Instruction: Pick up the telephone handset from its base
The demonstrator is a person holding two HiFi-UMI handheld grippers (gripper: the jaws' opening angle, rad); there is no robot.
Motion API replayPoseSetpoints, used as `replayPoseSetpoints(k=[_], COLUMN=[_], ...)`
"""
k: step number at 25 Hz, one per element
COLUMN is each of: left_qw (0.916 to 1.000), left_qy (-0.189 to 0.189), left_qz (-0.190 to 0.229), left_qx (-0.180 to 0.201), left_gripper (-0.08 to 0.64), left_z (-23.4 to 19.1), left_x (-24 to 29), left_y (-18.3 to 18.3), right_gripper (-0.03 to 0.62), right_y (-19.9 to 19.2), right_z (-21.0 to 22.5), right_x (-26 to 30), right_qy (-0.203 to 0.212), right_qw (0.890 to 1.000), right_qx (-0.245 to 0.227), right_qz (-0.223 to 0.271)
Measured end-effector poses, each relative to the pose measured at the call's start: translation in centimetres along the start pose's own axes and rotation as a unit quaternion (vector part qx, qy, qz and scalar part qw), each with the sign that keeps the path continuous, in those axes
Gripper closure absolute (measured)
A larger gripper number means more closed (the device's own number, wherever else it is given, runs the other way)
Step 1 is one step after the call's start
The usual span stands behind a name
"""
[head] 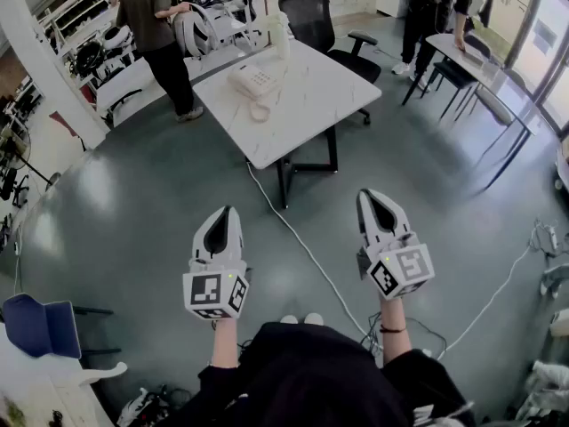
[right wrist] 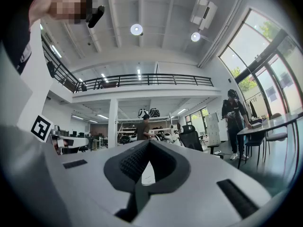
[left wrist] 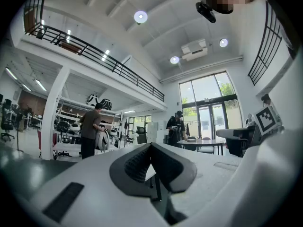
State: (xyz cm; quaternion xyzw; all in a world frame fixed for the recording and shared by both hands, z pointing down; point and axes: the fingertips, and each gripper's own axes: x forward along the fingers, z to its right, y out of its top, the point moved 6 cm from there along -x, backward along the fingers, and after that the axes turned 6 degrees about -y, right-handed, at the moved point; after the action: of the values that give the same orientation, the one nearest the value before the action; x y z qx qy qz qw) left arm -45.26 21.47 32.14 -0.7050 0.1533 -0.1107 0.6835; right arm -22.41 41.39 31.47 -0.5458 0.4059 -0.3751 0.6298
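A white telephone [head: 253,80] sits on the white table [head: 302,105] far ahead in the head view, its handset lying on the base and a coiled cord [head: 260,110] beside it. My left gripper [head: 228,210] and right gripper [head: 366,194] hover side by side over the grey floor, well short of the table. Both are shut with nothing between the jaws. In the left gripper view the left gripper [left wrist: 150,145] has its tips meeting, and in the right gripper view the right gripper [right wrist: 149,143] does too. Neither of those views shows the telephone clearly.
A white cable [head: 302,247] runs across the floor from the table toward me. A black office chair [head: 311,12] stands behind the table. One person [head: 160,25] works at shelves at the back left, another [head: 431,7] stands by a second table [head: 480,60] at the right.
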Motion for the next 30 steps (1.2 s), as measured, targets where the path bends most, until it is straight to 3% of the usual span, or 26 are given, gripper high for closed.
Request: replayPoseSetpoints(k=[16,30], left_qw=[0.9997,0.9995], left_qy=[0.025,0.022], left_qz=[-0.005,-0.024], left_qx=[-0.005,-0.002], left_gripper=[0.560,0.560], left_z=[0.5,3.5], left_x=[0.6,3.6], left_y=[-0.3,-1.1], right_gripper=[0.601,0.600], right_y=[-0.2,-1.0], right_z=[2.6,5.8], right_x=[-0.7,1.7], right_qy=[-0.010,0.021], right_qw=[1.000,0.998], right_qx=[0.026,0.059], right_qz=[0.010,0.020])
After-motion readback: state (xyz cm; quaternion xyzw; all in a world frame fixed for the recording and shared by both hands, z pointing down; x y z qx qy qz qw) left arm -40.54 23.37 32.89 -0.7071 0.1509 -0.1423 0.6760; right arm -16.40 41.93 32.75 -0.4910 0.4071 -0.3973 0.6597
